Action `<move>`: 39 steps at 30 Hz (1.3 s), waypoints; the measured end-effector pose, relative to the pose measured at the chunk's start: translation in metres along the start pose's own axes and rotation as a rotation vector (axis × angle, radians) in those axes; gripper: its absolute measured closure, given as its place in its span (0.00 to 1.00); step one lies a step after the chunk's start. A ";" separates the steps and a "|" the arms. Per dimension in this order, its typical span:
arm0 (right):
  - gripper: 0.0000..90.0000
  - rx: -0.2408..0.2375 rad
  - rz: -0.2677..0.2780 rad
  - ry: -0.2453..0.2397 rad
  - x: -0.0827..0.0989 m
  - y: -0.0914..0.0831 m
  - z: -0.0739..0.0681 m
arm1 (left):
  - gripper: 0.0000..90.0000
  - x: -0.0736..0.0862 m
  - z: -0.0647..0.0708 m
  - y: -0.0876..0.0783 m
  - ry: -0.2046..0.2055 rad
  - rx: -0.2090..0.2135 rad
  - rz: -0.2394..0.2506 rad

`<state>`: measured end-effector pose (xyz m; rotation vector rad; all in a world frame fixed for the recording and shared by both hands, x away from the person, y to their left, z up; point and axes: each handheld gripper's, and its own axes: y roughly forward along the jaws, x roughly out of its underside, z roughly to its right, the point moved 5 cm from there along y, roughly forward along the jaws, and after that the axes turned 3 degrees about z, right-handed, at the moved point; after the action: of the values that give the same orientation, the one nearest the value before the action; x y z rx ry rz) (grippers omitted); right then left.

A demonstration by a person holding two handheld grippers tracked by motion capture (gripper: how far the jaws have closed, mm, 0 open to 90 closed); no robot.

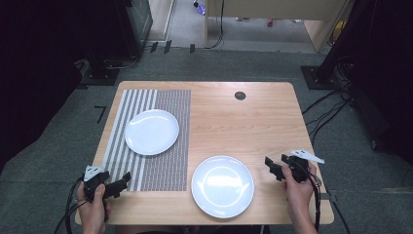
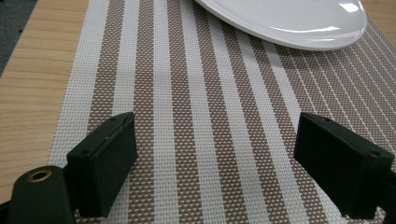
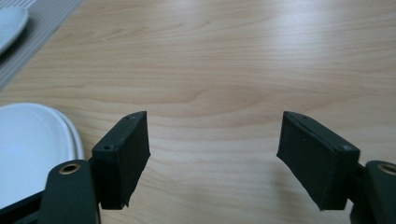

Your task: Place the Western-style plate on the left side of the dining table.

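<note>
Surface: wooden bench (image 1: 229, 122) on grey carpet, dark stands and cables at the sides; a round grommet (image 1: 239, 95) sits near the far edge.
Placemat: striped placemat (image 1: 151, 139) covers the left part of the bench, reaching close to the near edge.
Far plate: white plate (image 1: 152, 131) rests fully on the placemat, likely already set in place.
Near plate: second white plate (image 1: 222, 186) lies on bare wood just right of the placemat, close to the near edge, between the two hands.
Left hand-held gripper: (image 1: 117, 185) low over the near left corner of the placemat, jaws spread, holding nothing; far plate rim ahead (image 2: 289, 23).
Right hand-held gripper: (image 1: 273, 168) just right of the near plate, jaws spread and empty, plate rim at its left (image 3: 32, 149).
Judgement: right side looks poised to take the near plate by its rim.
Open room: bare wood ahead and right is free; the near edge leaves little margin.
</note>
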<state>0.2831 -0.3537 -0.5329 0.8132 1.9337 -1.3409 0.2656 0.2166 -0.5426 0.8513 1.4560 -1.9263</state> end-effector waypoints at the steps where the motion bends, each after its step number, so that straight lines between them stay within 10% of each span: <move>1: 0.28 0.008 0.001 0.001 0.002 -0.003 0.004 | 0.15 0.000 -0.001 -0.001 0.001 -0.001 0.001; 17: 0.26 0.124 -0.003 -0.028 0.030 -0.044 0.051 | 0.13 0.008 -0.001 -0.002 0.030 -0.019 0.015; 26: 0.25 0.187 -0.043 -0.073 0.047 -0.057 0.063 | 0.13 0.010 0.000 -0.002 0.044 -0.028 0.016; 39: 0.24 0.227 -0.054 -0.133 0.053 -0.058 0.058 | 0.10 0.012 0.009 0.004 0.171 -0.112 -0.040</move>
<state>0.2143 -0.4188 -0.5585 0.7609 1.7331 -1.6270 0.2600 0.2057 -0.5527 0.9609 1.6759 -1.8177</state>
